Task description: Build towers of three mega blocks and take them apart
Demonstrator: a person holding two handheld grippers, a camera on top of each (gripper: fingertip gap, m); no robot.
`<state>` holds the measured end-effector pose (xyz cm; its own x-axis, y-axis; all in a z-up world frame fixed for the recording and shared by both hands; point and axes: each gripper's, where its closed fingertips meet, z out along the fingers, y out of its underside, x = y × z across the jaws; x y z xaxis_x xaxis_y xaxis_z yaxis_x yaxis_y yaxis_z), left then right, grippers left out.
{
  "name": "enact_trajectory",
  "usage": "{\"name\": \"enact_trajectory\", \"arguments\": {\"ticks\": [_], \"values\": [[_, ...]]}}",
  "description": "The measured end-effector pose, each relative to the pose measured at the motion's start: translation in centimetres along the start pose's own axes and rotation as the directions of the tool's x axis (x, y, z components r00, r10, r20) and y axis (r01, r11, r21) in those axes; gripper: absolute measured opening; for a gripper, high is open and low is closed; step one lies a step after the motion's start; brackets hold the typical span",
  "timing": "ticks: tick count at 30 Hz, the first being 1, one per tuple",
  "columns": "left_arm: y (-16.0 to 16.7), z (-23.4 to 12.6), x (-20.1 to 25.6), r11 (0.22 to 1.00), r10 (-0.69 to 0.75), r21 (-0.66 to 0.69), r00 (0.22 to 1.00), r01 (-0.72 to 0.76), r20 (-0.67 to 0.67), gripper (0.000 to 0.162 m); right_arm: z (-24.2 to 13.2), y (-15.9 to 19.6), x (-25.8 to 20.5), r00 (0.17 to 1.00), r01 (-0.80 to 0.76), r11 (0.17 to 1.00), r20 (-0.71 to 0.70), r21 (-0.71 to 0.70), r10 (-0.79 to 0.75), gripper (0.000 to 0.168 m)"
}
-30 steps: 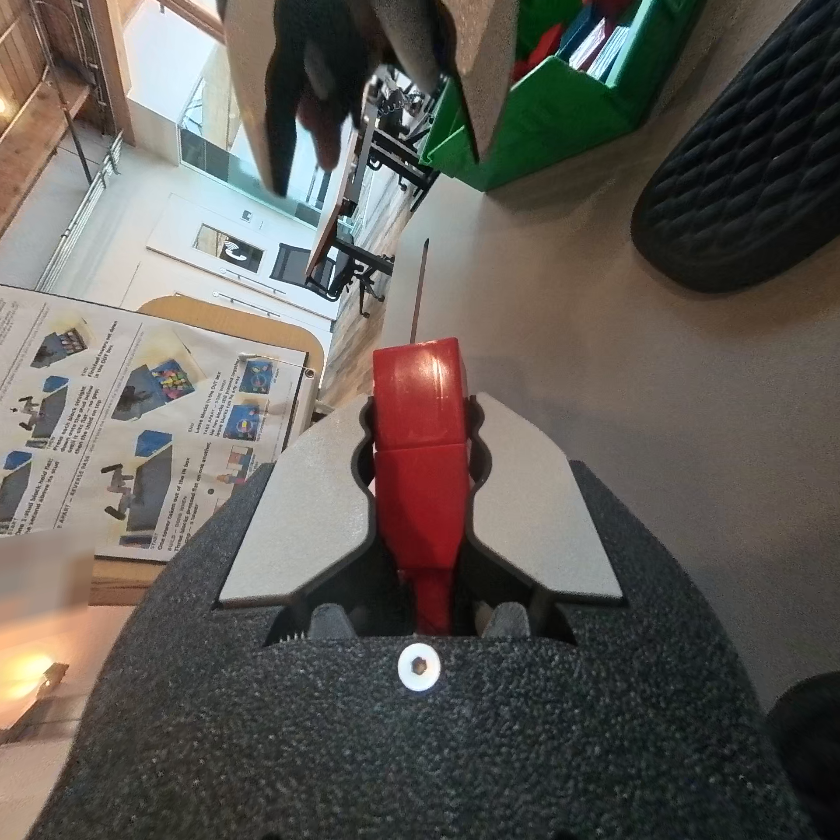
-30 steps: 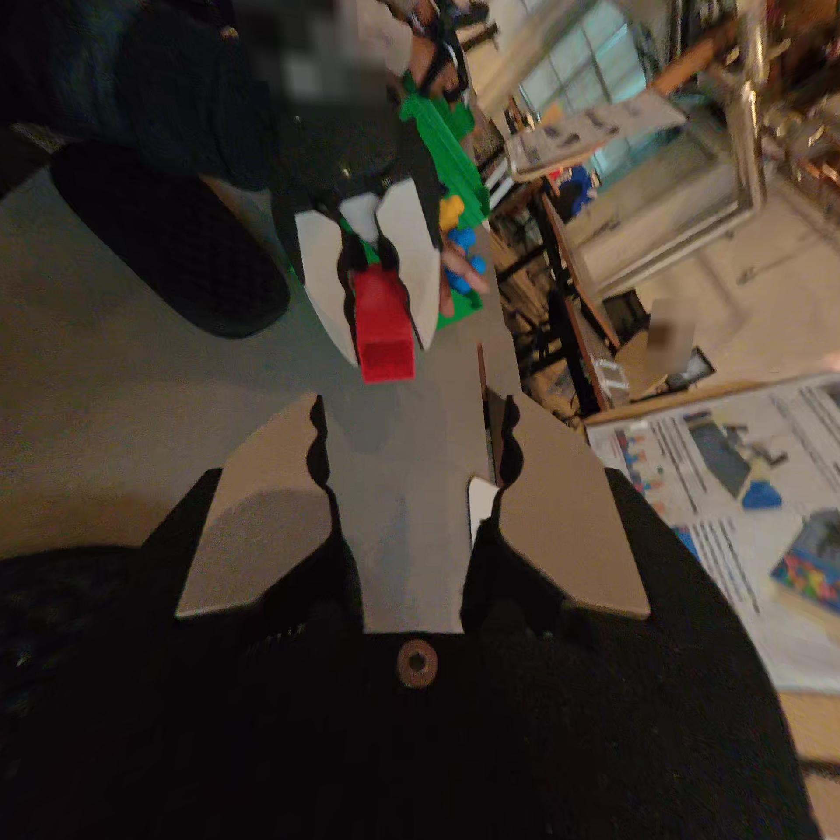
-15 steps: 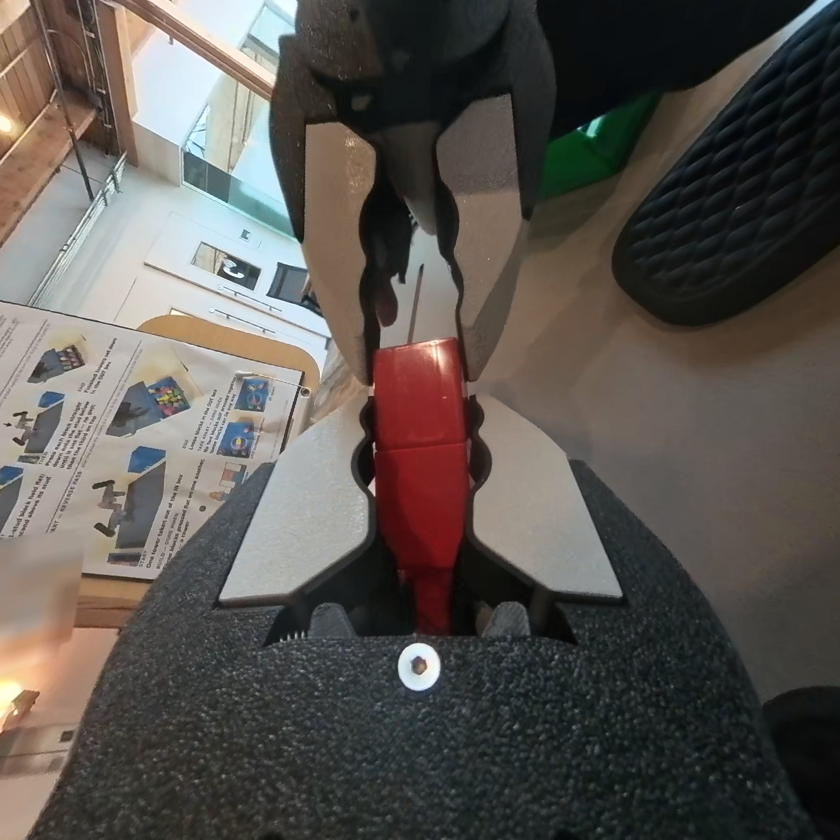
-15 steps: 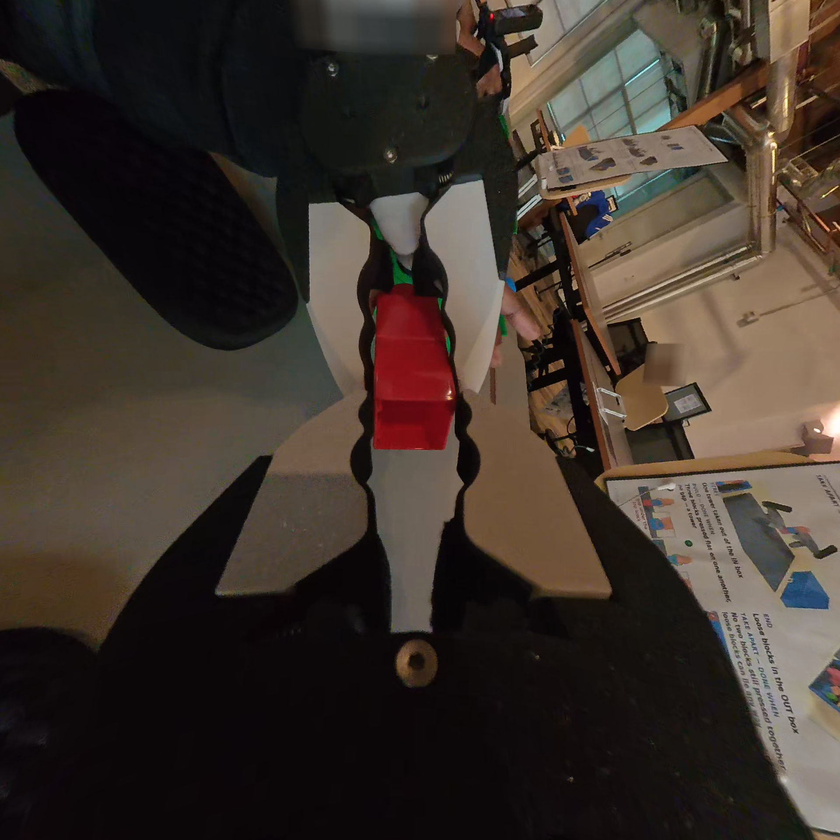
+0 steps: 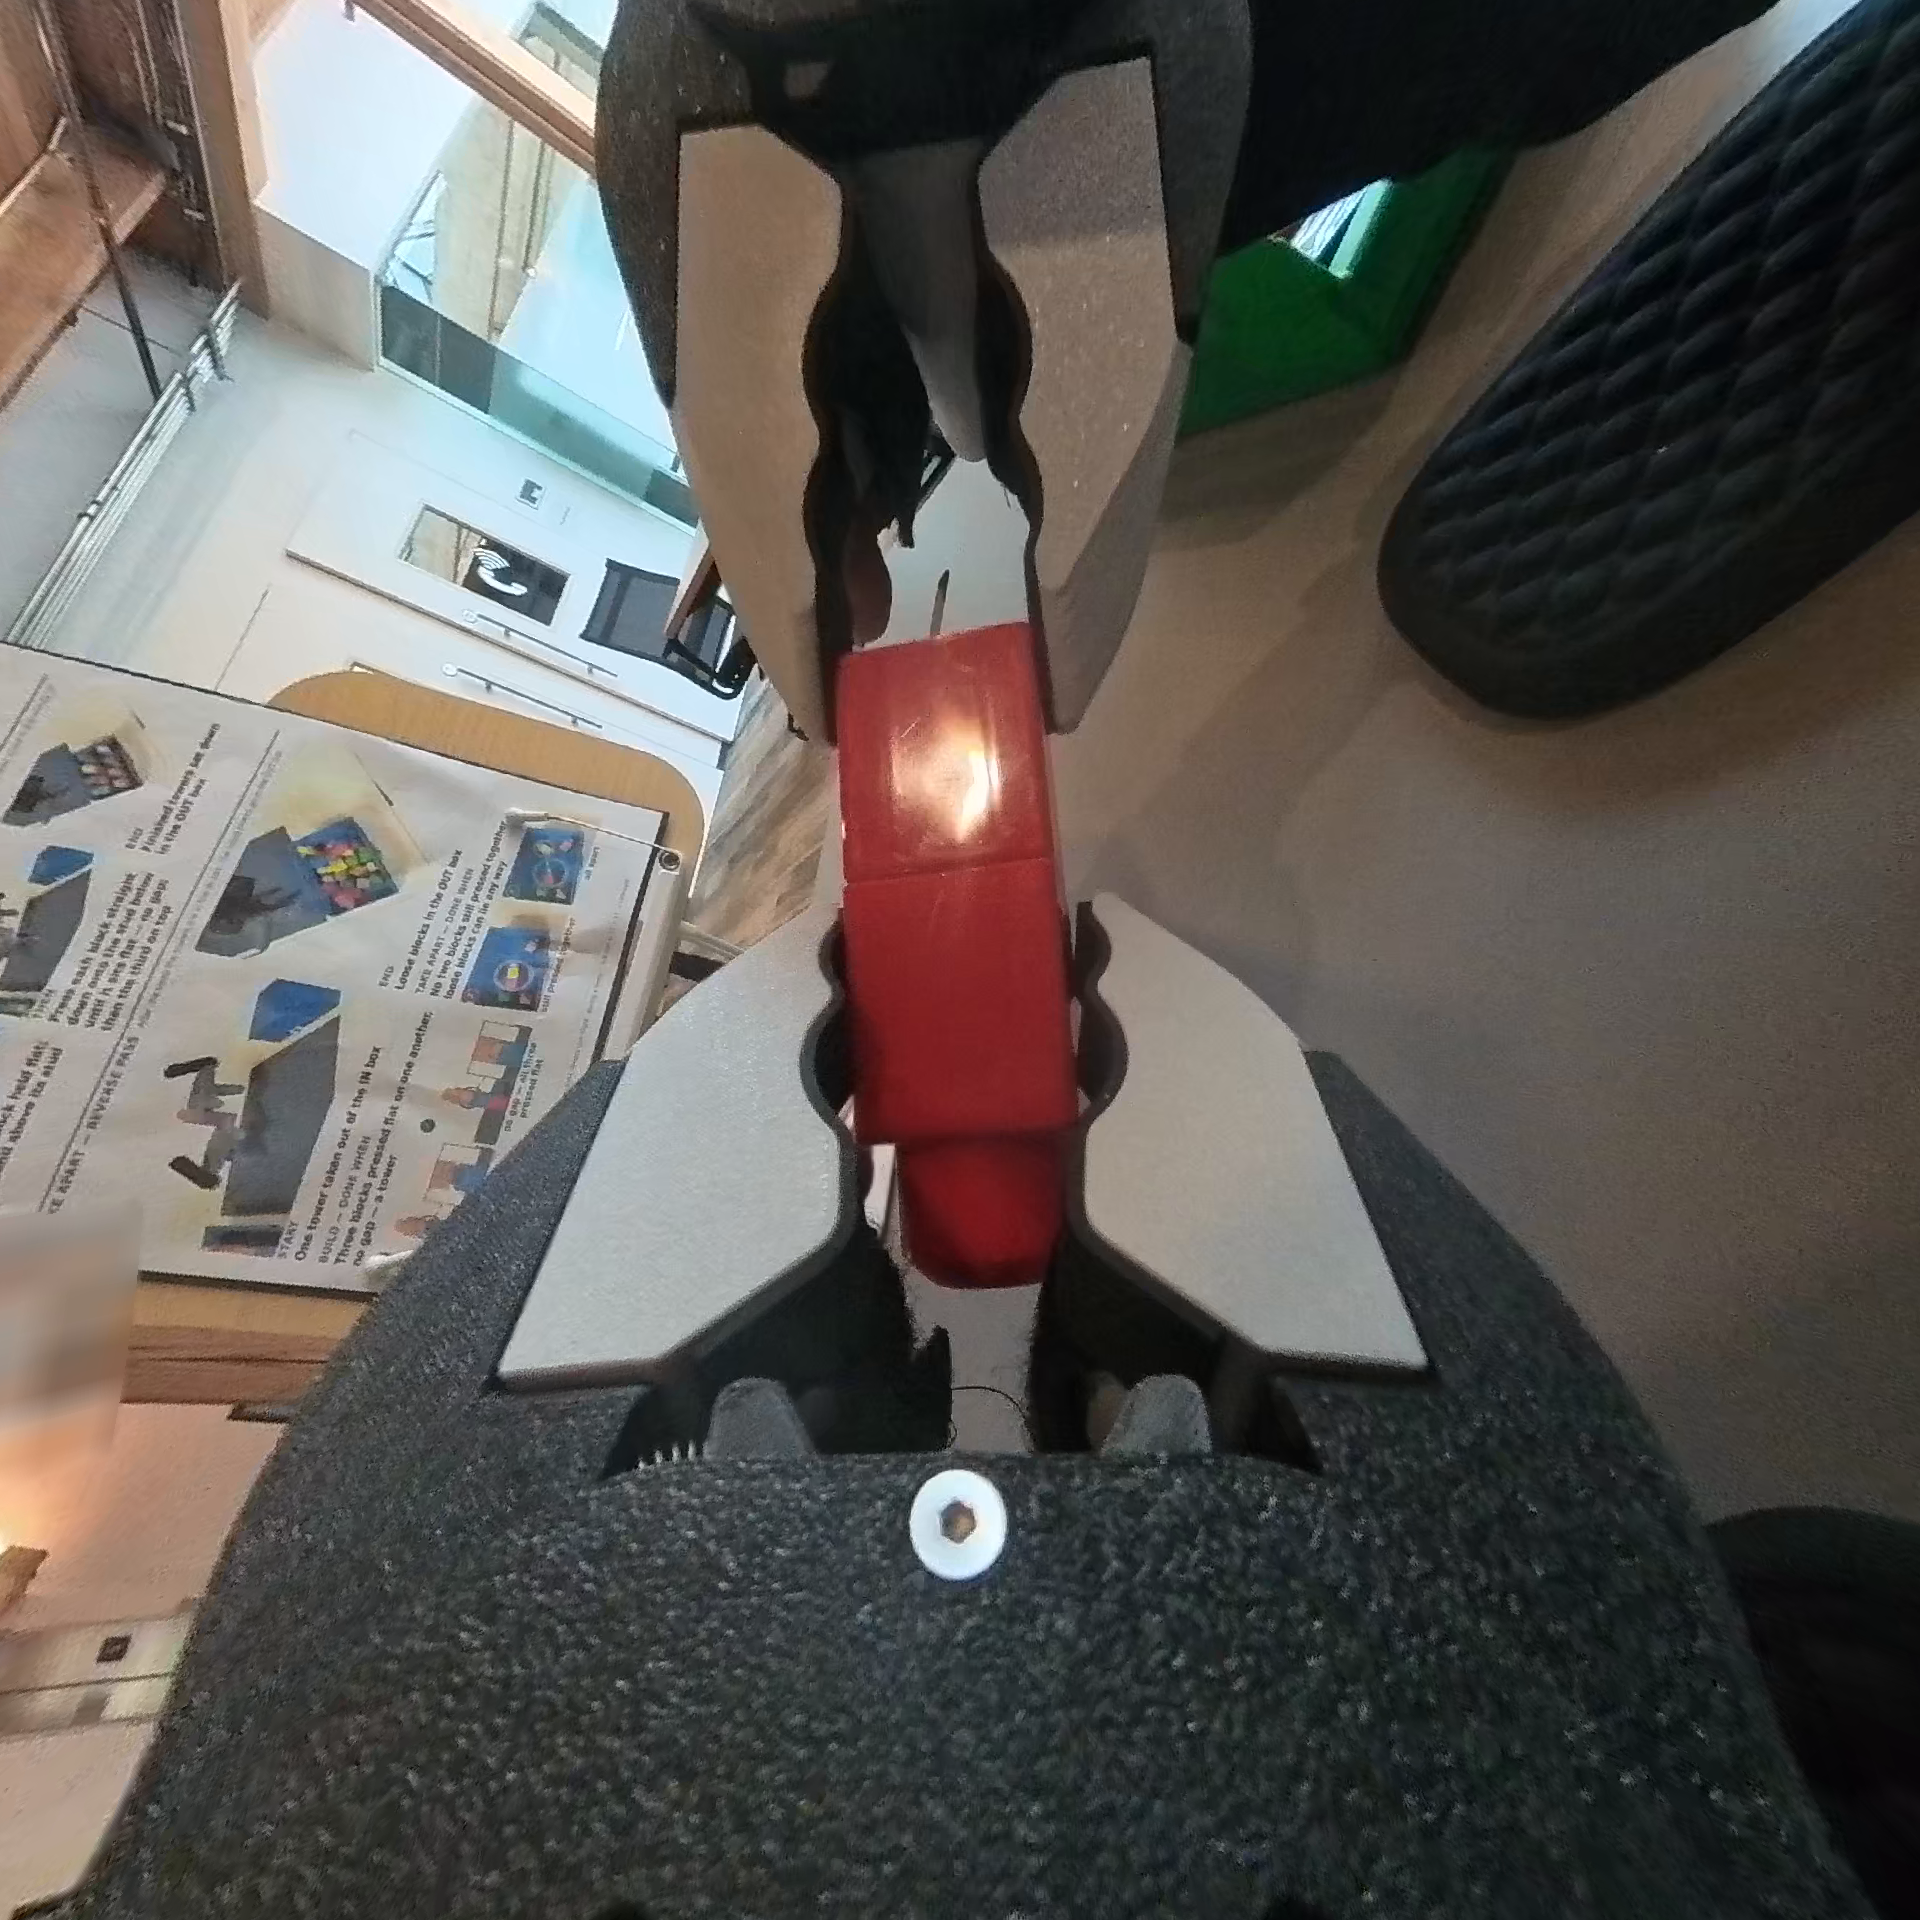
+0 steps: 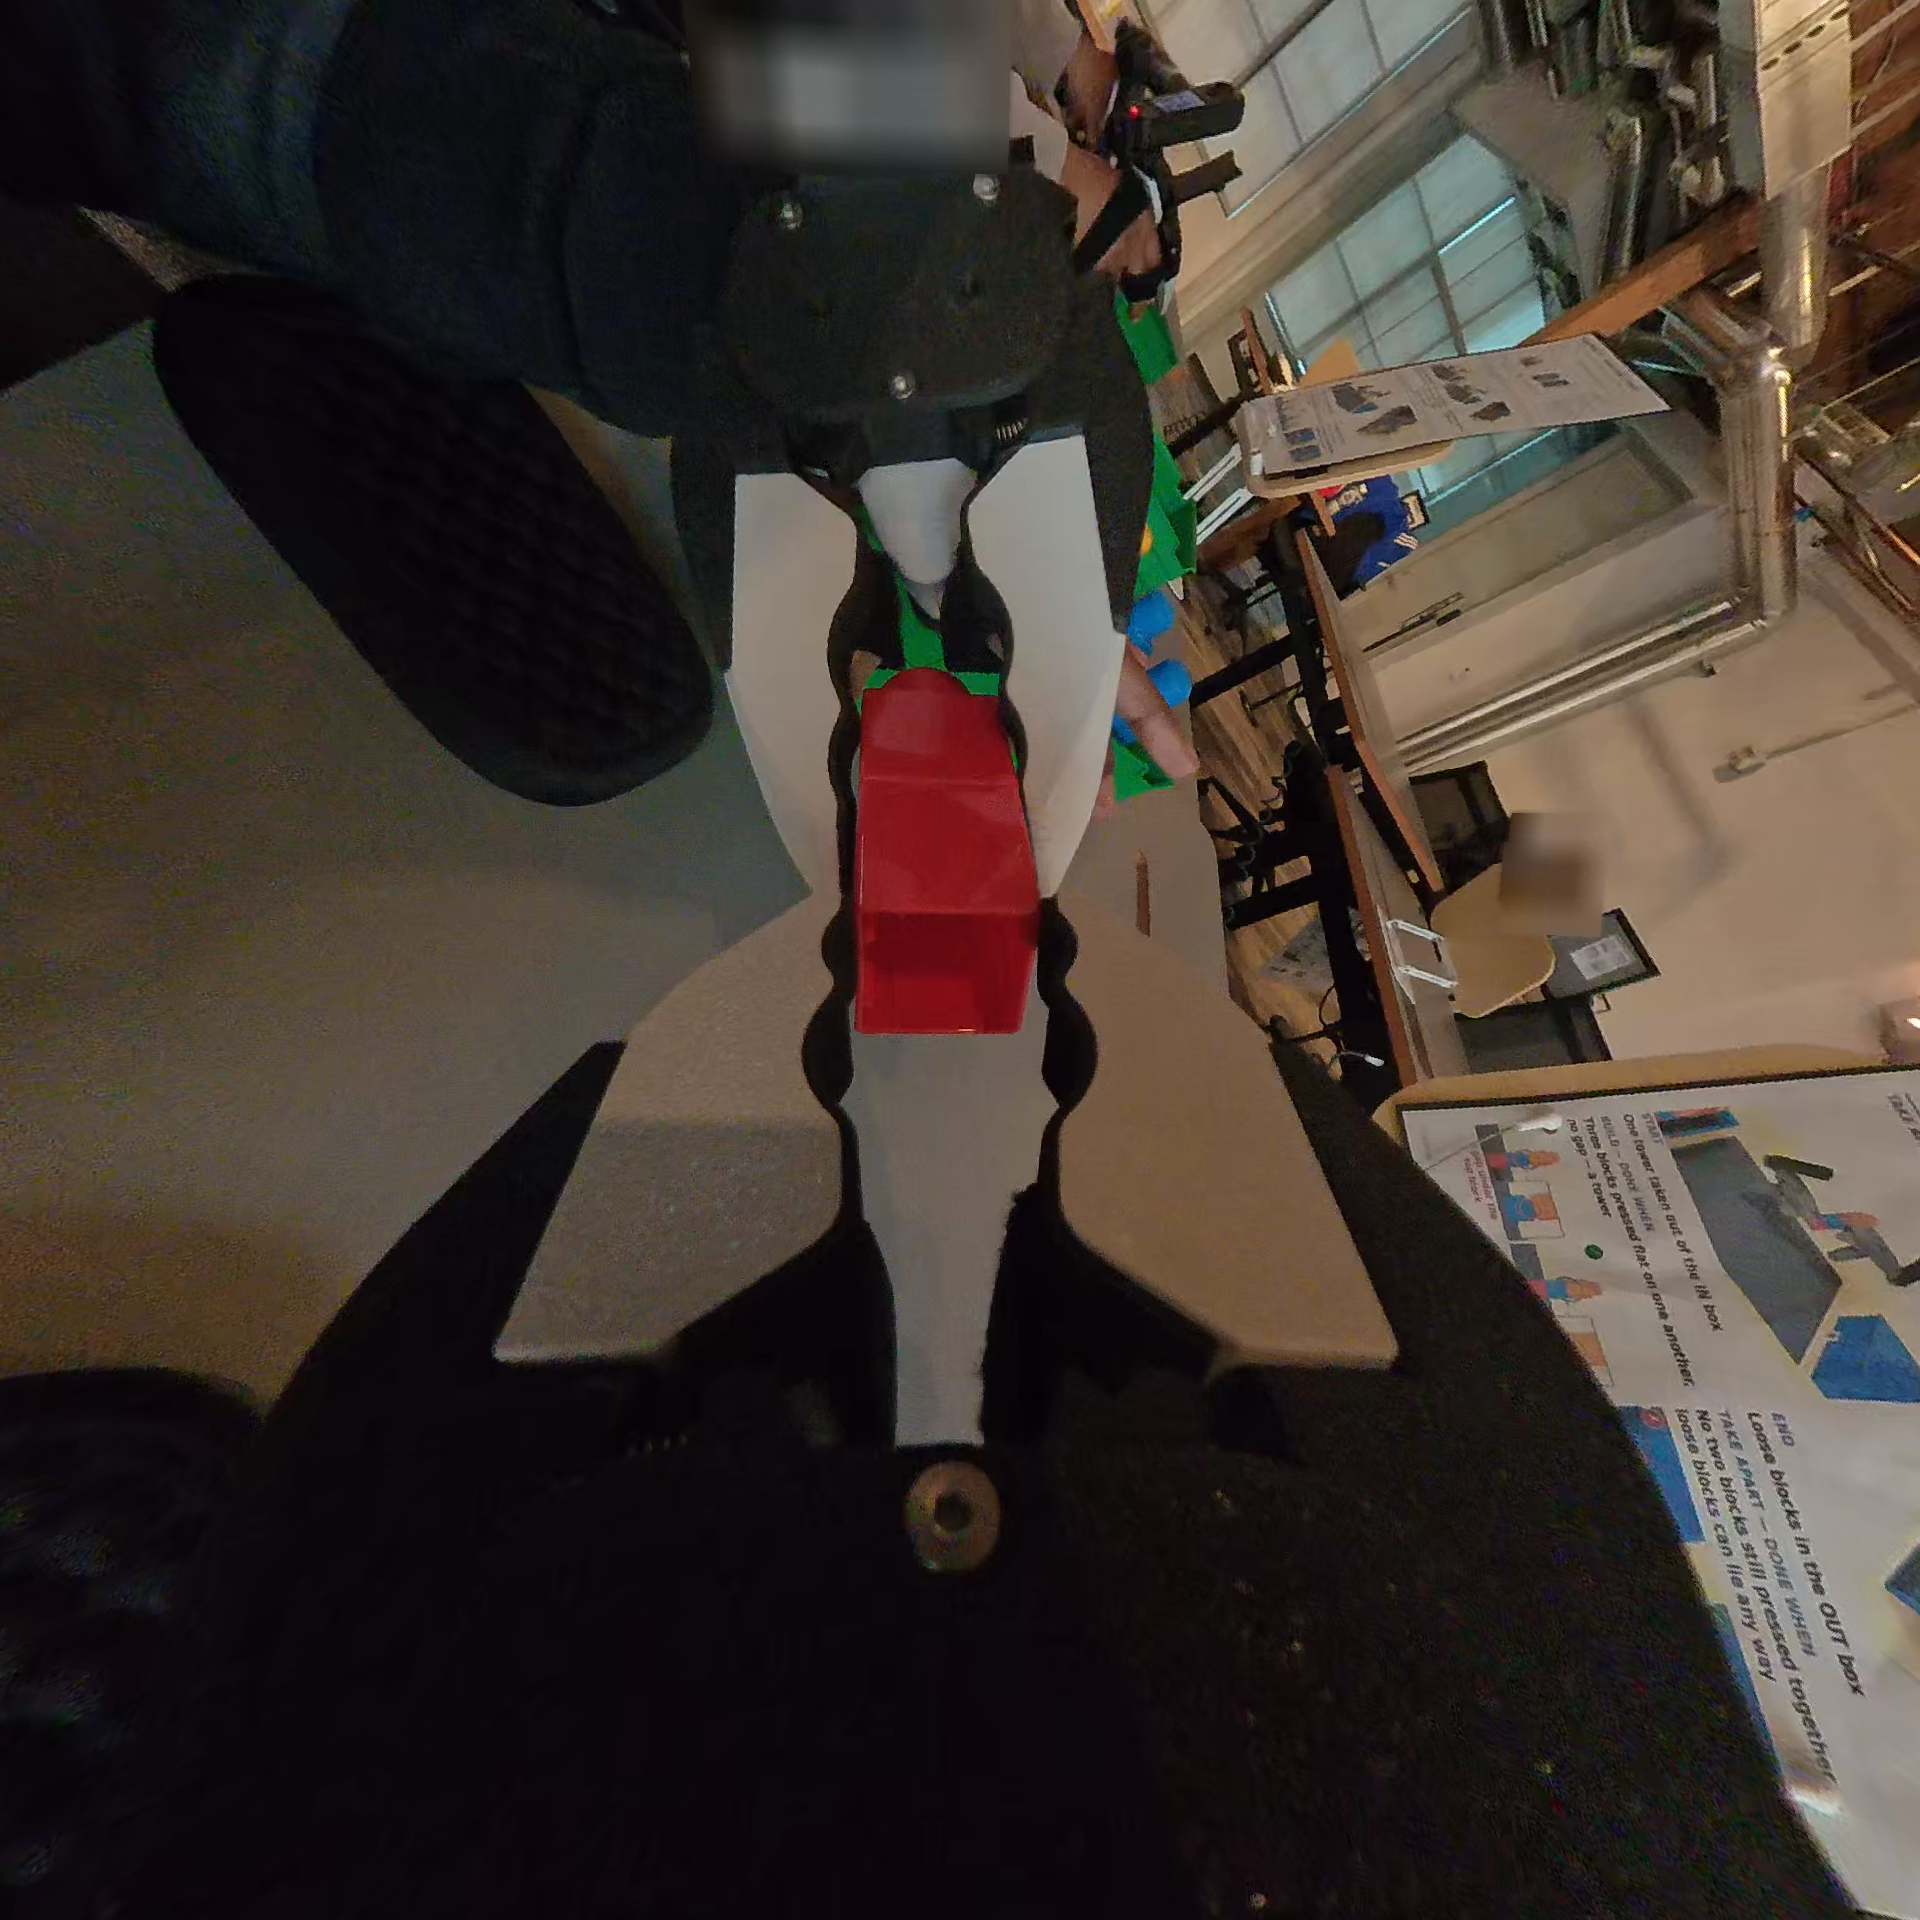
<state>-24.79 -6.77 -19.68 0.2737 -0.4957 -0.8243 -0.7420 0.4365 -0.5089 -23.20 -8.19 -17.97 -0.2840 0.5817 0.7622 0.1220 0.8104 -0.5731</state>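
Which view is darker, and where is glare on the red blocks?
The right wrist view is much darker: its own right claw is nearly black. The left wrist view is bright and sharp, with a white glare patch on the red blocks and wide-angle bending at the edges.

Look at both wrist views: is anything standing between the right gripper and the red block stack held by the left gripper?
Nothing visible does. The right gripper already has its fingers on either side of the far end of the red block stack, which the left gripper holds.
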Motion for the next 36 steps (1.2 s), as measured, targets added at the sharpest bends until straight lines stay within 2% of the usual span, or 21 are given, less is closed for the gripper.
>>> {"name": "enact_trajectory", "arguments": {"ticks": [3, 6, 9, 13, 25, 28, 31, 36], "values": [[0.0, -0.1, 0.0, 1.000, 0.004, 0.001, 1.000, -0.004, -0.006, 0.039, 0.0, 0.0, 0.0, 1.000, 0.003, 1.000, -0.003, -0.010, -0.003, 0.034], [-0.5, -0.1, 0.1, 1.000, -0.003, 0.026, 1.000, 0.003, -0.012, 0.039, 0.5, -0.2, -0.3, 1.000, 0.021, 0.999, 0.004, -0.031, -0.021, 0.046], [-0.7, 0.1, 0.4, 1.000, 0.015, 0.019, 1.000, -0.014, -0.023, 0.039, 1.2, 0.0, -0.5, 0.997, 0.077, 0.994, 0.007, -0.073, -0.077, 0.037], [-0.8, 0.0, 0.5, 0.999, 0.016, 0.031, 1.000, -0.015, -0.027, 0.038, 1.1, -0.2, -0.7, 0.998, 0.051, 0.998, 0.022, -0.045, -0.050, 0.036], [-1.5, 0.2, 0.7, 0.999, 0.013, 0.051, 0.999, -0.011, -0.048, 0.038, 0.0, 0.0, -0.7, 0.998, 0.054, 0.995, 0.019, -0.086, -0.052, 0.036], [1.4, -0.6, -0.5, 0.998, 0.019, -0.054, 1.000, -0.019, 0.009, 0.038, -2.5, 1.2, 0.4, 0.999, 0.026, 0.990, -0.041, -0.137, -0.031, 0.035], [2.5, -2.1, -1.3, 0.997, -0.061, -0.034, 0.998, 0.062, 0.034, 0.038, -5.7, 2.0, 1.3, 0.994, -0.019, 0.987, -0.109, -0.161, 0.001, 0.036], [2.4, -1.8, -1.0, 0.998, -0.056, -0.031, 0.998, 0.057, 0.035, 0.038, -10.1, 3.9, 2.9, 0.974, -0.106, 0.957, -0.223, -0.271, 0.045, 0.036]]}}
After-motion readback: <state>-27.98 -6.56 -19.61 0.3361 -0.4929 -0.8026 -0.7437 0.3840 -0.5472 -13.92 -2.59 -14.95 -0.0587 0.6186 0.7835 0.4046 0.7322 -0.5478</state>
